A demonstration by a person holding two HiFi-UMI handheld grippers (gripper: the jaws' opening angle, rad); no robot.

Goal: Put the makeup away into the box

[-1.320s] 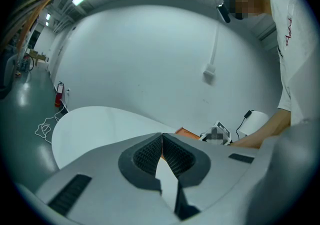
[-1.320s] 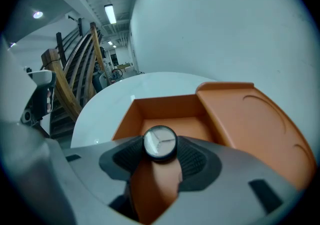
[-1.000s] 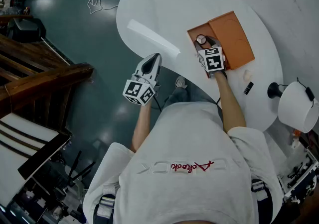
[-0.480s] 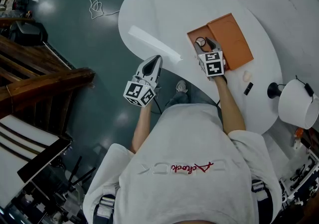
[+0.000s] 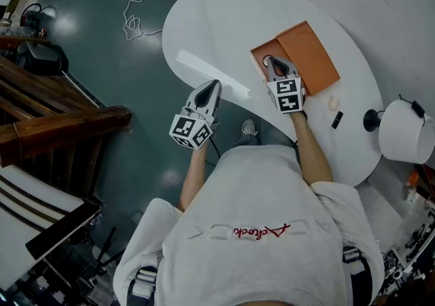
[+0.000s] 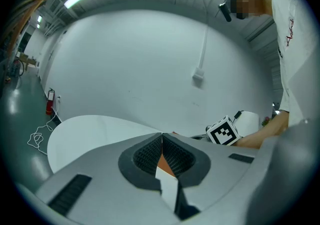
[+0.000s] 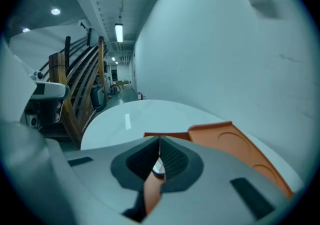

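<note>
**A:** Right gripper point(image 5: 274, 65) status?

**B:** Jaws have just closed. The pads are pressed together with nothing caught between them. It hangs over the left compartment of the flat orange box point(image 5: 312, 56), angled downward.

**A:** So where's the makeup?

**B:** One small round dark-rimmed makeup piece point(image 7: 158, 169) lies in the box under the jaws, and I can see it through the slit behind the pads. It is apart from the pads, not pinched. Two pieces are on the white oval table point(image 5: 224, 19), just right of the box: a small pale piece point(image 5: 334, 103) and a short black stick point(image 5: 338, 120) on its near side (both too small to identify further).

**A:** Box state?

**B:** It's open and lying flat. The wider half, with a round recess, is on the right. It sits on the near-right part of the table.

**A:** Left gripper point(image 5: 216, 83)?

**B:** Jaws together and empty. Its own view shows the pads meeting, with only orange and tabletop visible behind them. The tips are at the table's near edge, its body is over the dark teal floor point(image 5: 129, 73), and it is well left of the box.

**A:** Anything else nearby?

**B:** A white round shade point(image 5: 401, 136) at the table's far-right end.
</note>
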